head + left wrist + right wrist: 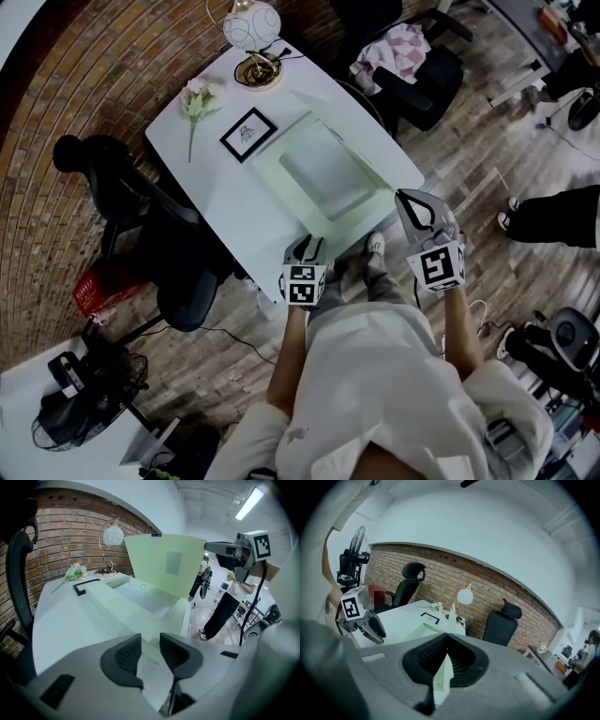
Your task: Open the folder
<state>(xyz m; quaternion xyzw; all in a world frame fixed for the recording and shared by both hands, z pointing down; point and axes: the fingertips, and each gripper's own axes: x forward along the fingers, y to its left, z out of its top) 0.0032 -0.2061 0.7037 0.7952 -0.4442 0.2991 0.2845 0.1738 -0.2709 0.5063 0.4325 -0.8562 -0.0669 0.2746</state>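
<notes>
A pale green folder [319, 173] lies on the white table [211, 202]. Its front cover [164, 562] stands lifted, steeply tilted, above the lower leaf [140, 599]. My right gripper [401, 194] is shut on the cover's free edge at the table's near right corner. In the right gripper view the sheet [443, 674] shows edge-on between the pads of the right gripper [446, 660]. My left gripper [307, 246] sits at the folder's near corner, jaws a little apart. In the left gripper view the lower leaf shows flat through the gap of the left gripper [150, 651], with no pad pressing on it.
A globe lamp [251, 26], an artificial flower [199, 101] and a black picture frame [248, 133] stand at the table's far end. Black office chairs [103, 178] [417, 70] flank the table. A person's legs [553, 217] show at the right. A fan [75, 422] stands lower left.
</notes>
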